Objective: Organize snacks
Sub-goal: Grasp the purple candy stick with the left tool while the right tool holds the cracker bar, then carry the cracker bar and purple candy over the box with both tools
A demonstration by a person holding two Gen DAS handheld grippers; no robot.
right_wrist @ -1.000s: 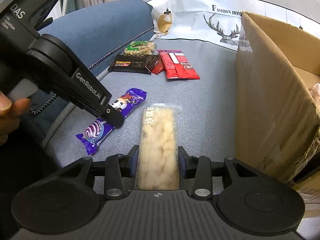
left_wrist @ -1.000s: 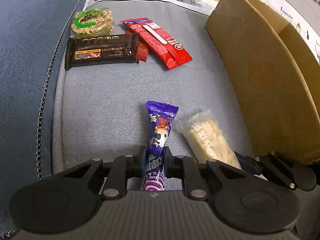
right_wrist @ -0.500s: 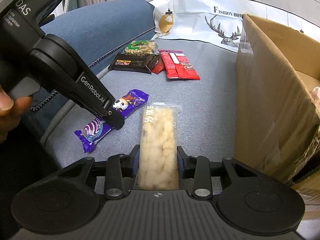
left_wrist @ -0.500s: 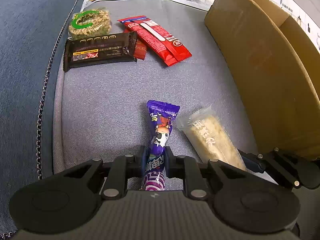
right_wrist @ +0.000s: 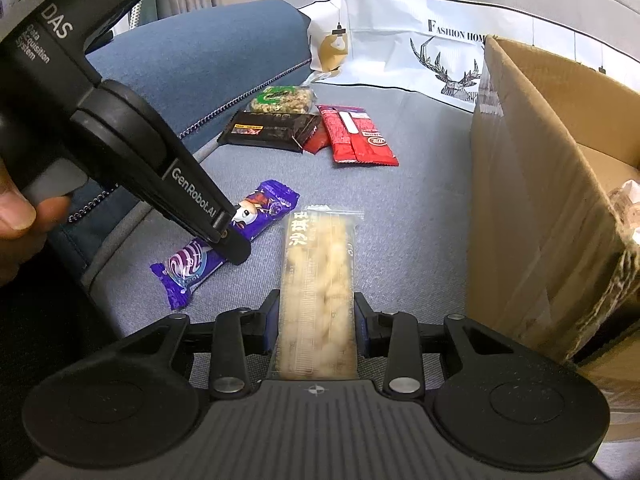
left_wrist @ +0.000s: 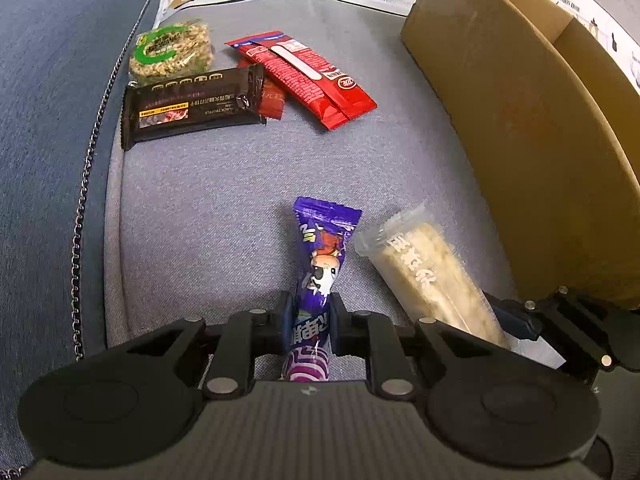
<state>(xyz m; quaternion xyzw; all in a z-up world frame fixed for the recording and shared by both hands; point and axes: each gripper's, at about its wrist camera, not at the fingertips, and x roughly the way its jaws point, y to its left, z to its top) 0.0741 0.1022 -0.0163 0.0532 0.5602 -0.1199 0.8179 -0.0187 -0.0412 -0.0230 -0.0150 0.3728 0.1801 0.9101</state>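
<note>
A purple snack bar [left_wrist: 320, 248] lies on the grey sofa cushion [left_wrist: 192, 208], and my left gripper [left_wrist: 311, 312] is shut on its near half. Seen from the right wrist, the left gripper [right_wrist: 232, 246] comes down steeply onto that purple bar [right_wrist: 188, 272]. Beside it lies a clear-wrapped beige bar [right_wrist: 318, 264], lengthwise between the pads of my right gripper [right_wrist: 316, 312], which is shut on it. In the left wrist view the beige bar [left_wrist: 424, 276] runs toward the right gripper [left_wrist: 516, 320]. Both bars rest on the cushion.
An open cardboard box [right_wrist: 532, 200] stands close on the right. Farther back on the cushion lie a black bar [left_wrist: 192, 108], red packets [left_wrist: 312, 76] and a green-labelled rice cake [left_wrist: 172, 52]. A blue armrest [left_wrist: 48, 120] borders the left. A hand [right_wrist: 16, 212] holds the left gripper.
The right jaws have narrowed slightly onto the beige bar. Both hands and both bars stay where they were.
</note>
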